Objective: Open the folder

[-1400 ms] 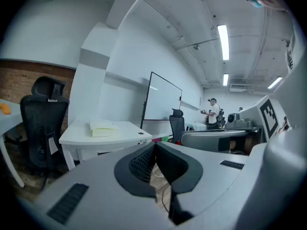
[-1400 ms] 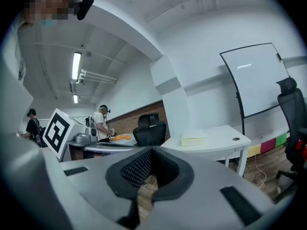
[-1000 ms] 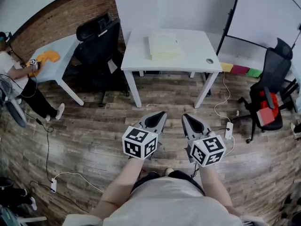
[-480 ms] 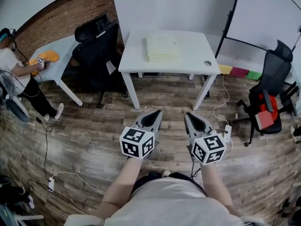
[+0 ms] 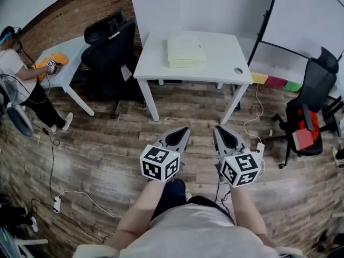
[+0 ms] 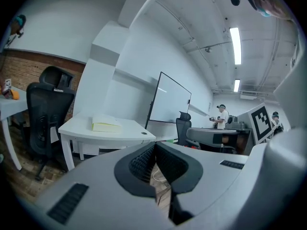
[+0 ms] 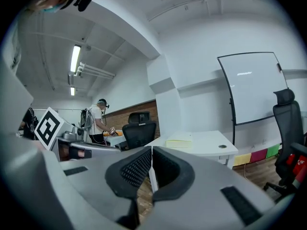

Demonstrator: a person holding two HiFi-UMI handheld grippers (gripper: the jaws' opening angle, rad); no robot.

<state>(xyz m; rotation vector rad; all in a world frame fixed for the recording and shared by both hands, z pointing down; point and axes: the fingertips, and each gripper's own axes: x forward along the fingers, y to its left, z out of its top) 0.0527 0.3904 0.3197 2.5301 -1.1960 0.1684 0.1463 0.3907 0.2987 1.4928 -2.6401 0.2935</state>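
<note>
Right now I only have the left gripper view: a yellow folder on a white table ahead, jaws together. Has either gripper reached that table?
Observer: No. The head view shows the left gripper and the right gripper over the wooden floor, short of the table. The folder lies flat on it, untouched.
Operator: Is the right gripper holding anything?
Observer: No. The right gripper view shows its jaws together with nothing between them.
Operator: Anything on the floor nearby?
Observer: What looks like a white power strip lies just right of the right gripper, on a cable from the table's right end.
</note>
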